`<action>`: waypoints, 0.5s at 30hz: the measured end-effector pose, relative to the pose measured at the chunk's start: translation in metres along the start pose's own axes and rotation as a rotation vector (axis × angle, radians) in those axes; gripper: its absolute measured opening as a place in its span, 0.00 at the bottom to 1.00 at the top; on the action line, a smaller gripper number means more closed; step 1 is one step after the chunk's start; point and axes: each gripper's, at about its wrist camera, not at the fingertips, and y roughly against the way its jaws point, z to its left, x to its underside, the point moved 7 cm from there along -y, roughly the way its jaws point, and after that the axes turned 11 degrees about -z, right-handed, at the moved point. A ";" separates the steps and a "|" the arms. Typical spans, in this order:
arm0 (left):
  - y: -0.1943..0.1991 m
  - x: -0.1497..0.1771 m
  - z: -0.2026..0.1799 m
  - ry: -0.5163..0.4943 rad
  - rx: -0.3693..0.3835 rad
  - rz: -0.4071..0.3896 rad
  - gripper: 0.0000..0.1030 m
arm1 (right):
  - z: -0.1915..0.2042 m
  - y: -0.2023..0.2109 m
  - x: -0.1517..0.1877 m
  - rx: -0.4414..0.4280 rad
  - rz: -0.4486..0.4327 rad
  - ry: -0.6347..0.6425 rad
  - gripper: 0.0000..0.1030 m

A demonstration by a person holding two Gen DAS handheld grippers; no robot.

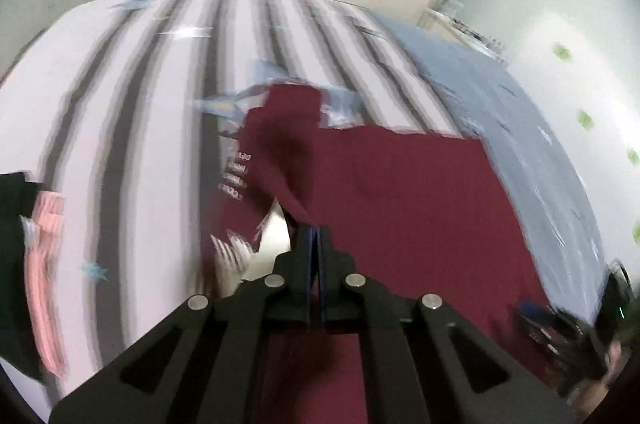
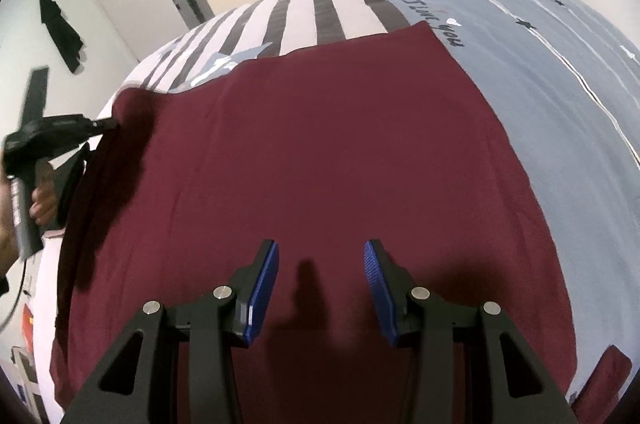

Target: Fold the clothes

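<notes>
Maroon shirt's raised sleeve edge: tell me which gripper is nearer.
Left. The left gripper is shut on the maroon shirt at that lifted edge; the right gripper hangs open above the shirt's near middle.

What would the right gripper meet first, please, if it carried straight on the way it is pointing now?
Most likely the maroon garment spread flat on the bed. The right gripper points down at it with jaws open and nothing between them; how much gap remains is hard to judge.

A: Right tool?
B: Black arms, silver round screws, ribbed blue pads.
A: Left tool?
B: Same black frame, silver screws, blue-edged pads, grey handle, thin cable.
</notes>
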 end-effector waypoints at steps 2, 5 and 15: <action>-0.001 0.022 -0.040 -0.049 0.051 0.023 0.02 | -0.003 0.003 0.003 -0.003 0.004 -0.010 0.40; -0.010 0.044 -0.072 -0.087 0.094 0.061 0.02 | -0.006 0.008 0.009 0.003 0.015 -0.001 0.40; -0.047 0.024 -0.028 0.047 0.031 0.061 0.18 | -0.024 0.020 0.019 0.008 0.021 -0.033 0.40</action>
